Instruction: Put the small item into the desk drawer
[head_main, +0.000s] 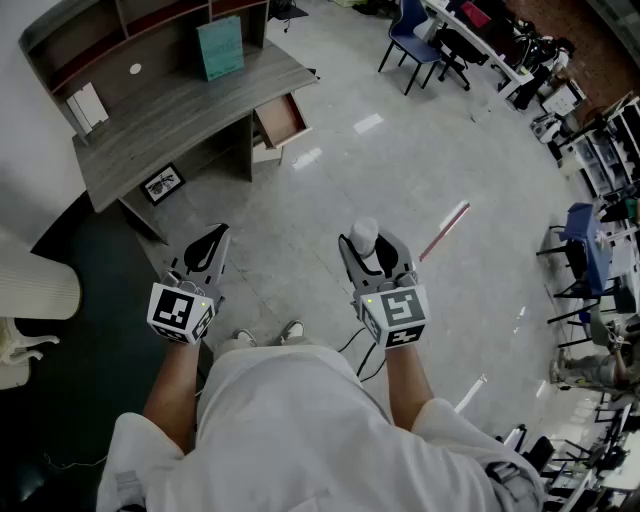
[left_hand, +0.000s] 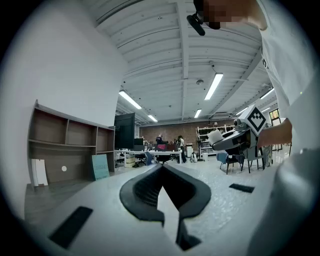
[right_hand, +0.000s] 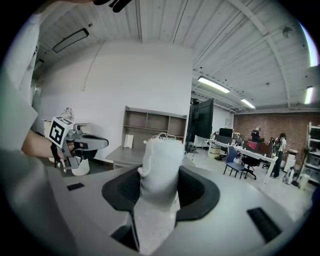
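Grey wood-grain table at 11 o'clock in the head view, teal board standing on it, drawer pulled open at its right end. Nearer, at 9 o'clock of centre, left hand-held gripper with jaws closed tip to tip and nothing between them; likewise closed and empty in the left gripper view. Just right of centre, at 3 o'clock, right hand-held gripper clamped on the white item, jaws spread wide around it. In the right gripper view, item upright between the pads, fuzzy at its top. Drawer off at 11 o'clock from the item, well apart, pale floor between.
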